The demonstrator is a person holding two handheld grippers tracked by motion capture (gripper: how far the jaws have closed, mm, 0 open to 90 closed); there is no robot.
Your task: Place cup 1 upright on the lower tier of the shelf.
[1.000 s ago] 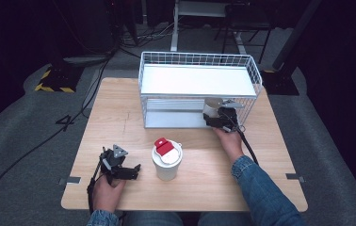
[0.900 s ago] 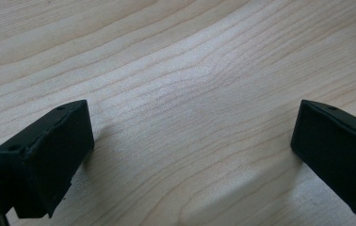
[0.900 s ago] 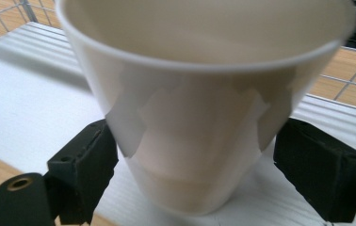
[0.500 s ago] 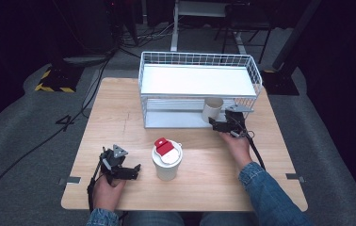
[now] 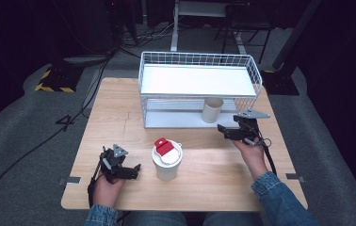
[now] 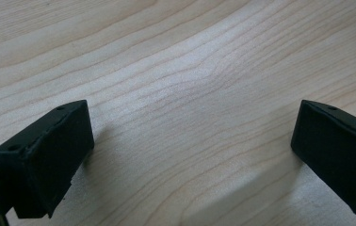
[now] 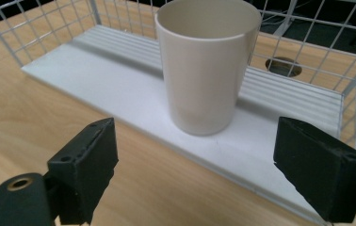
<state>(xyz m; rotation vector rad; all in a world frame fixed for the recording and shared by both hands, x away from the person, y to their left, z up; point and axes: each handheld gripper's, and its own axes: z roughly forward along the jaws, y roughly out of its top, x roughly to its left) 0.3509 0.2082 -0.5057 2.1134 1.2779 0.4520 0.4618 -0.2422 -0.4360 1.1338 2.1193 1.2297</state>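
Note:
A cream cup (image 5: 212, 109) (image 7: 208, 66) stands upright on the lower shelf of the white wire rack (image 5: 199, 81), near the shelf's front edge. My right gripper (image 5: 224, 130) (image 7: 195, 160) is open just in front of the rack, a short way from the cup, with nothing between its jaws. A white lidded cup with a red tab (image 5: 167, 160) stands on the table near the front middle. My left gripper (image 5: 133, 171) (image 6: 190, 141) rests low over the bare wood to the left of that cup, open and empty.
The wooden table (image 5: 119, 113) has free room on its left half and along the front. The rack's wire walls (image 7: 49, 28) close in the shelf at its sides and back. Dark floor and cables lie beyond the table.
My right gripper has drawn back out of the rack toward the front right, leaving the cream cup standing on the lower shelf. The left gripper has stayed put.

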